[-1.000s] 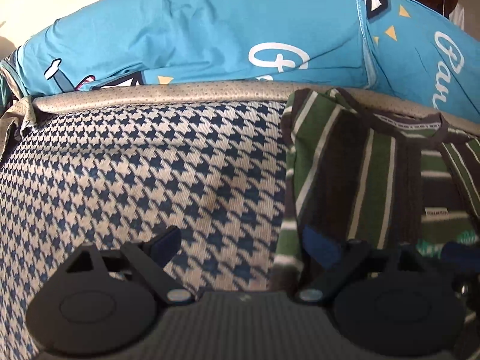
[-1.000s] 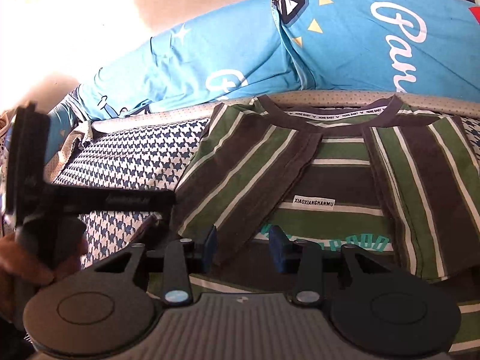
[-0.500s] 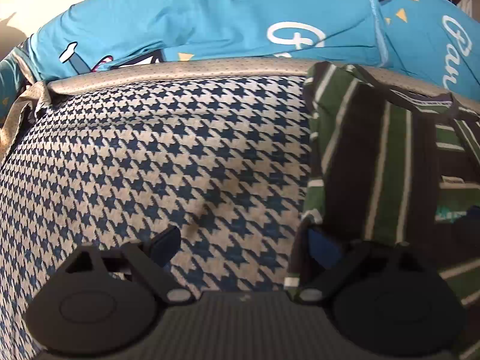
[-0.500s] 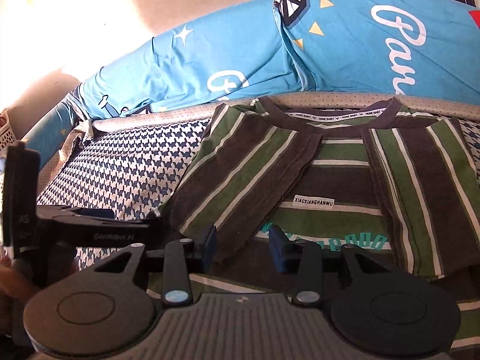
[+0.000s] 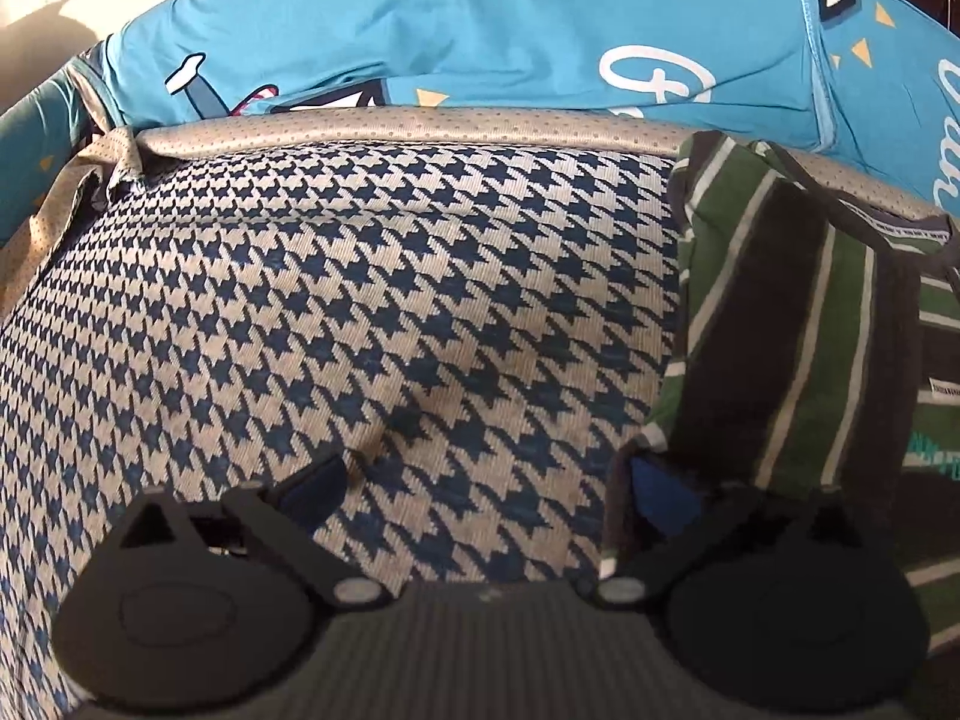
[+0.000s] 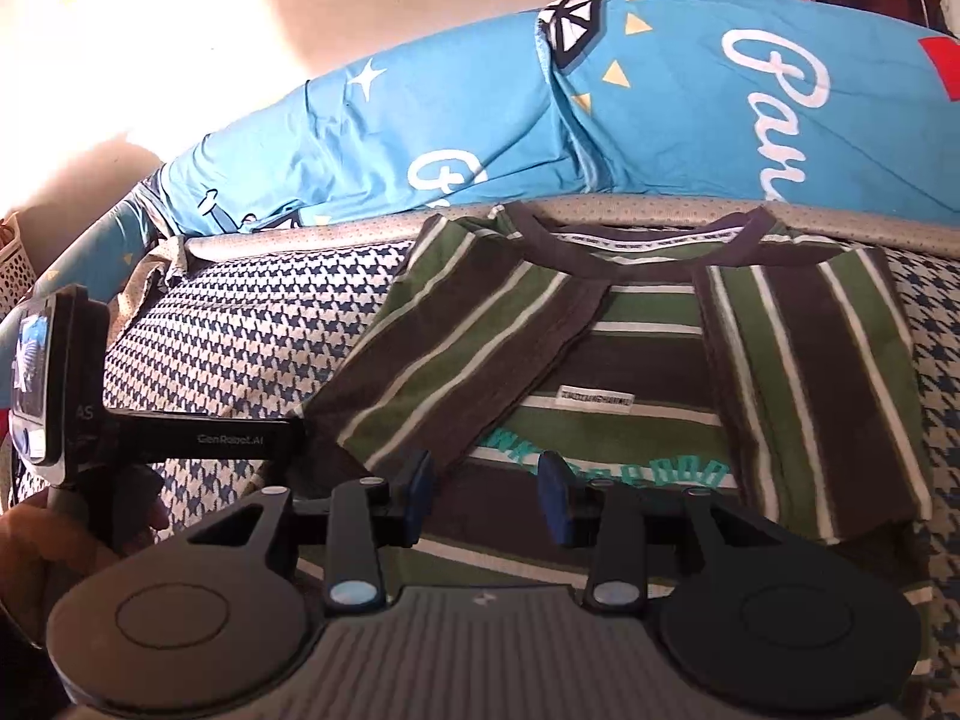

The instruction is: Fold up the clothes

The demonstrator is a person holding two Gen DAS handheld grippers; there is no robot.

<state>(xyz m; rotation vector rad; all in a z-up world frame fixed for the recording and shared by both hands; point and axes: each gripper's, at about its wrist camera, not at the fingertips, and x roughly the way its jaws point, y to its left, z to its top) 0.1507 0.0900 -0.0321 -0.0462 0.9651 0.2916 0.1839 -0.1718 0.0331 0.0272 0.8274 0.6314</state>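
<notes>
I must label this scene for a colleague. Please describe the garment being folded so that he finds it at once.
On the houndstooth cover, before the turquoise bedding, lies the striped shirt. Only it has green, brown and white stripes, both sleeves folded inward.

Bare houndstooth cushion (image 5: 360, 312) runs from nine to twelve o'clock ahead of the left claw (image 5: 486, 480) — open room, nothing lying on it. At two to three o'clock the striped shirt (image 5: 780, 330) lies with its folded edge against the left claw's right finger. Beyond the cushion's piped rim at twelve, blue bedding (image 5: 480, 30) rises as a soft wall. In the right wrist view the left claw's handle (image 6: 198, 435) and a hand (image 6: 36, 546) block nine o'clock — the shirt fills the middle.
</notes>
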